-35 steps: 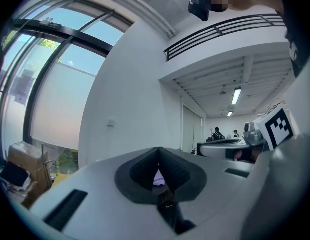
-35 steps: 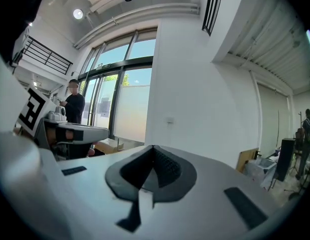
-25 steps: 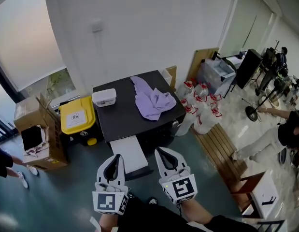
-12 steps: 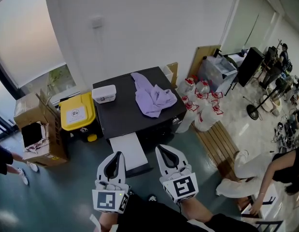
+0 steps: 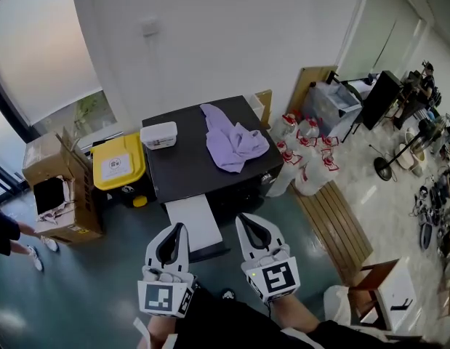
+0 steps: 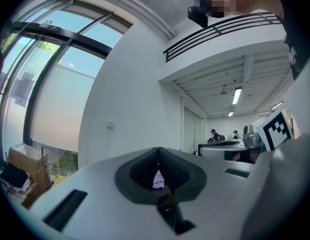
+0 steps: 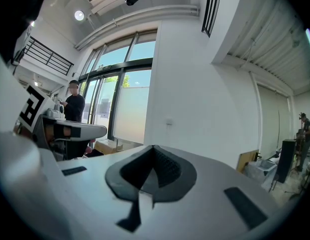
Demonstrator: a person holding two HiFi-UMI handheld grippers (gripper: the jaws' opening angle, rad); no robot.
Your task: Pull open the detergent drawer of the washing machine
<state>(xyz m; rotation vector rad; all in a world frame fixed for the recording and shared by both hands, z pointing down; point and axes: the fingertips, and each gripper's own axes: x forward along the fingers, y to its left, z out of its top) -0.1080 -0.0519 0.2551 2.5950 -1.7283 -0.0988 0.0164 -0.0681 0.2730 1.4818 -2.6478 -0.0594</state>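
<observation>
White plastic left gripper [image 5: 179,228] & right gripper [image 5: 245,219], fingers clenched, empty, near black-topped boxy washing machine [image 5: 203,162]; white front panel [image 5: 190,222], maybe door.

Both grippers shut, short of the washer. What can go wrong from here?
1. The left gripper and right gripper are shut; reaching in like that would likely bump the washing machine rather than hook anything.
2. The white panel jutting from its front sits in the approach path.
3. The purple cloth lies near the top's front edge and may slip off.
</observation>
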